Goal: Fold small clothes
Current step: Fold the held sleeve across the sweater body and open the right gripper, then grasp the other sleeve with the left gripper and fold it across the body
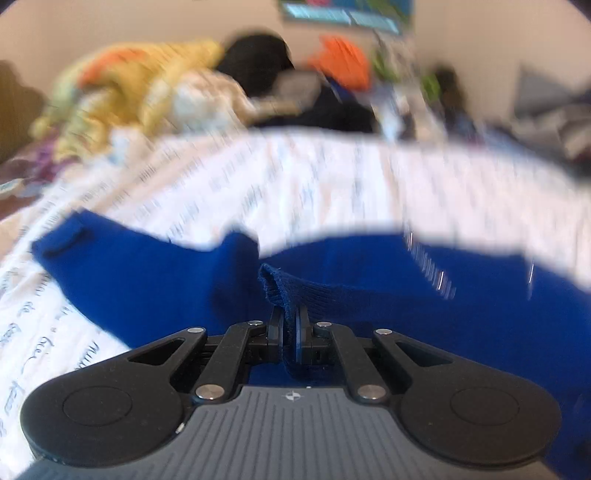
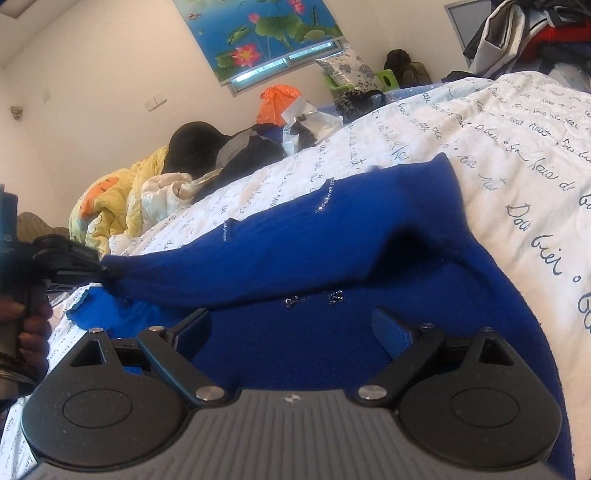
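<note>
A royal-blue knit garment [image 1: 369,295] with small rhinestone trims lies on a white bedsheet with blue script. My left gripper [image 1: 291,325] is shut on a ribbed edge of the garment and holds it lifted. In the right wrist view the left gripper [image 2: 92,269] shows at the far left, pulling a sleeve-like part of the blue garment [image 2: 332,240] up and sideways. My right gripper [image 2: 291,328] is open, its fingers [image 2: 391,328] spread low over the garment's body, holding nothing.
The white script bedsheet [image 2: 517,147] covers the bed. A yellow-orange quilt [image 2: 110,206], black clothing [image 2: 195,144], an orange bag [image 2: 277,99] and other clutter pile along the far side. A clothes heap [image 2: 535,33] is at the upper right.
</note>
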The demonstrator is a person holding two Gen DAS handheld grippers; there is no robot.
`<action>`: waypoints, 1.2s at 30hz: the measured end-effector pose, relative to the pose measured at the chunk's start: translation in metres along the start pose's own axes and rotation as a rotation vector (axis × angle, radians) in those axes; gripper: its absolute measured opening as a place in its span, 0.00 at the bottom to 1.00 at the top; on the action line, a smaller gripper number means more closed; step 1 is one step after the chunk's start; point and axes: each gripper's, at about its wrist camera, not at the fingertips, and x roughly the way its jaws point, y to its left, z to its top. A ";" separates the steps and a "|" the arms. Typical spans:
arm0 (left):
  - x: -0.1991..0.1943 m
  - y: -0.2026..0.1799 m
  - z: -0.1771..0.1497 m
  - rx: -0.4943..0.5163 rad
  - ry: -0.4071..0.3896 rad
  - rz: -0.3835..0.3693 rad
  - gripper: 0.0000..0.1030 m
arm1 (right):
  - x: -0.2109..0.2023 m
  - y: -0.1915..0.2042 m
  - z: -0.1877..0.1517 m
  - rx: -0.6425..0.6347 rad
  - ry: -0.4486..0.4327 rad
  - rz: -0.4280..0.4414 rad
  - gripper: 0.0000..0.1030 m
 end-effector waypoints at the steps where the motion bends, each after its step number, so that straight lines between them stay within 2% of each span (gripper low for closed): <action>1: 0.011 -0.002 -0.005 0.034 0.028 0.007 0.08 | 0.001 0.000 0.000 -0.001 0.001 0.000 0.92; 2: 0.016 -0.002 -0.011 0.060 0.033 0.022 0.13 | 0.001 0.001 0.000 -0.002 0.002 0.001 0.92; 4: 0.005 0.001 -0.018 0.064 -0.032 0.047 0.23 | 0.001 0.000 0.000 -0.003 0.003 0.003 0.92; 6: -0.021 0.010 -0.020 0.022 -0.123 0.046 0.36 | 0.000 -0.001 0.003 -0.003 0.018 0.010 0.92; 7: -0.037 0.011 -0.020 0.011 -0.188 0.055 0.52 | -0.003 -0.001 0.009 0.007 0.036 0.012 0.92; 8: -0.047 0.010 -0.020 0.008 -0.242 0.054 0.63 | -0.008 -0.002 0.018 0.029 0.034 0.023 0.92; 10: -0.056 -0.004 -0.017 0.049 -0.285 0.007 0.65 | -0.020 -0.001 0.044 0.041 -0.042 0.074 0.93; 11: -0.054 -0.016 -0.015 0.084 -0.269 -0.026 0.67 | -0.020 0.000 0.058 0.029 -0.080 0.076 0.98; 13: -0.035 -0.035 -0.014 0.121 -0.202 -0.086 0.67 | -0.003 0.002 0.084 -0.005 -0.093 0.036 1.00; 15: -0.005 -0.044 -0.015 0.115 -0.090 -0.100 0.66 | 0.034 0.001 0.101 -0.031 -0.036 -0.017 1.00; 16: 0.011 -0.043 -0.015 0.098 -0.029 -0.089 0.69 | 0.053 -0.001 0.105 -0.036 0.010 -0.037 1.00; 17: 0.016 -0.036 -0.018 0.080 -0.075 -0.088 0.77 | 0.073 -0.005 0.105 -0.044 0.067 -0.068 1.00; 19: 0.020 -0.029 -0.022 0.100 -0.102 -0.107 0.78 | 0.101 -0.015 0.098 -0.063 0.159 -0.167 1.00; 20: 0.018 -0.024 -0.022 0.116 -0.100 -0.114 0.77 | 0.100 -0.014 0.090 -0.152 0.114 -0.179 1.00; 21: 0.013 -0.017 -0.020 0.118 -0.108 -0.113 0.75 | 0.101 -0.014 0.079 -0.253 0.097 -0.189 1.00; 22: 0.003 -0.006 -0.021 0.100 -0.138 -0.124 0.74 | 0.100 -0.009 0.075 -0.293 0.107 -0.202 1.00; 24: -0.015 0.035 -0.022 0.013 -0.216 -0.118 0.87 | 0.100 -0.003 0.069 -0.322 0.115 -0.225 1.00; 25: -0.019 0.060 -0.019 -0.054 -0.252 -0.085 1.00 | 0.100 -0.002 0.068 -0.329 0.116 -0.230 1.00; 27: -0.022 0.116 -0.012 -0.226 -0.293 0.019 1.00 | 0.100 -0.002 0.067 -0.327 0.114 -0.231 1.00; 30: 0.003 0.211 0.007 -0.524 -0.221 0.139 0.95 | 0.097 -0.003 0.068 -0.328 0.113 -0.234 1.00; 31: 0.010 0.239 0.012 -0.606 -0.208 0.158 0.94 | 0.097 -0.002 0.068 -0.329 0.113 -0.236 1.00; 33: 0.024 0.287 0.022 -0.751 -0.157 0.144 0.93 | 0.098 -0.002 0.069 -0.329 0.113 -0.240 1.00; 34: 0.031 0.307 0.024 -0.826 -0.124 0.103 0.90 | 0.099 -0.002 0.070 -0.330 0.113 -0.242 1.00; 35: 0.037 0.318 0.026 -0.881 -0.110 0.062 0.83 | 0.099 -0.002 0.070 -0.330 0.113 -0.242 1.00; 36: 0.041 0.323 0.029 -0.904 -0.101 0.052 0.82 | 0.099 -0.002 0.070 -0.329 0.113 -0.242 1.00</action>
